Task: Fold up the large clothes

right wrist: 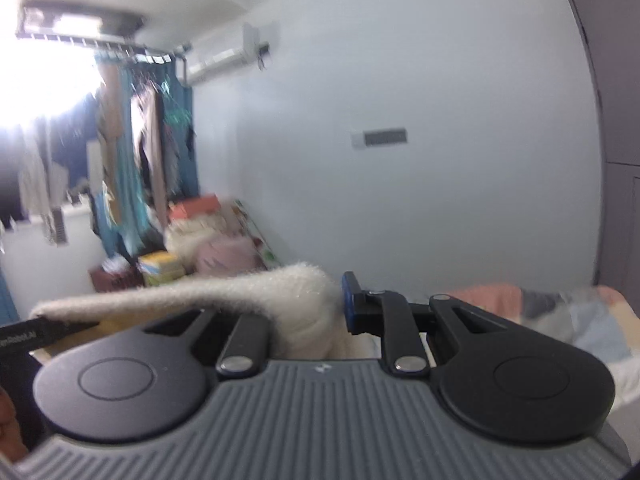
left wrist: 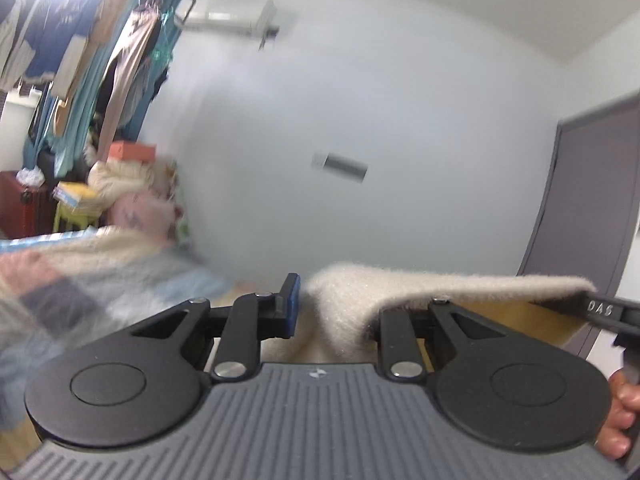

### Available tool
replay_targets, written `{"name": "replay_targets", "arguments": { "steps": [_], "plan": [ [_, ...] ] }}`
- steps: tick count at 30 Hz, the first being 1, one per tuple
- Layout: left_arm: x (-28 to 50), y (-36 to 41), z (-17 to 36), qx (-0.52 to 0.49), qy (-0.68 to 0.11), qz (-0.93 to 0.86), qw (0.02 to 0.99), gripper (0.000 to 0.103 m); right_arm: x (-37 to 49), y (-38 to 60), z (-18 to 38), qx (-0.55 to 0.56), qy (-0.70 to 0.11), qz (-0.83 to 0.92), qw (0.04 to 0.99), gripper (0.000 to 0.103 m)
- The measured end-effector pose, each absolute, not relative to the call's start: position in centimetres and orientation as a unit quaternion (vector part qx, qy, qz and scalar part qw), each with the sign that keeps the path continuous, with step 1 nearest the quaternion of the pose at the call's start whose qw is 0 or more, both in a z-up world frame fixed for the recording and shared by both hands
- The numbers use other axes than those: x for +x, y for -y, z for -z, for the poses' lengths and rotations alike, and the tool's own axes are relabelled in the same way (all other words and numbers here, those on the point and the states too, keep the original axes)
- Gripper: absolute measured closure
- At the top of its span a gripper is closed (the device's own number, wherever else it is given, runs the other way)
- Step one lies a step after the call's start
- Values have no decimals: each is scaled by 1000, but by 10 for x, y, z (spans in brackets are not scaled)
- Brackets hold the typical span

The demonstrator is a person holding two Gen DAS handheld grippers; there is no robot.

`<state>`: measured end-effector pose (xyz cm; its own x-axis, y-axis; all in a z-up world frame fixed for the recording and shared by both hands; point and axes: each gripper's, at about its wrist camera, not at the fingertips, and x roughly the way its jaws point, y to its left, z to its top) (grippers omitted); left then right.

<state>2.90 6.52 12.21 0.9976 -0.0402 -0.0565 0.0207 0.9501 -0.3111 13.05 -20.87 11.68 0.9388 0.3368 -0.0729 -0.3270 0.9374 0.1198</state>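
Note:
A cream fuzzy garment (left wrist: 400, 292) is stretched in the air between my two grippers. My left gripper (left wrist: 332, 304) is shut on one end of it; the cloth drapes over and hides the right finger. The other end runs right to the right gripper (left wrist: 600, 310). In the right wrist view my right gripper (right wrist: 308, 304) is shut on the cream garment (right wrist: 200, 292); it covers the left finger and stretches left to the left gripper (right wrist: 40, 330). Both grippers are raised above the bed.
A patchwork quilt covers the bed (left wrist: 80, 280), also in the right wrist view (right wrist: 560, 312). A clothes rack with hanging clothes (left wrist: 120, 60), a pile of bedding and boxes (left wrist: 120, 184) stand at the left. A grey wardrobe (left wrist: 592, 200) stands at the right.

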Motion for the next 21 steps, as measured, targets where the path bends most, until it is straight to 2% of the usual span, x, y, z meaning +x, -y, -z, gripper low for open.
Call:
{"name": "replay_targets", "arguments": {
  "steps": [8, 13, 17, 21],
  "plan": [
    [-48, -61, -290, -121, 105, 57, 986, 80, 75, 212, -273, 45, 86, -222, 970, 84],
    [-67, -49, -361, -90, 150, 74, 982, 80, 74, 214, -343, 30, 121, -222, 967, 84],
    [-41, -39, -373, -83, 128, 72, 986, 80, 112, 212, -354, 20, 101, -207, 973, 84],
    [29, -37, -338, -89, 62, 66, 992, 79, 174, 205, -314, -3, 50, -175, 983, 84]
  ]
}}
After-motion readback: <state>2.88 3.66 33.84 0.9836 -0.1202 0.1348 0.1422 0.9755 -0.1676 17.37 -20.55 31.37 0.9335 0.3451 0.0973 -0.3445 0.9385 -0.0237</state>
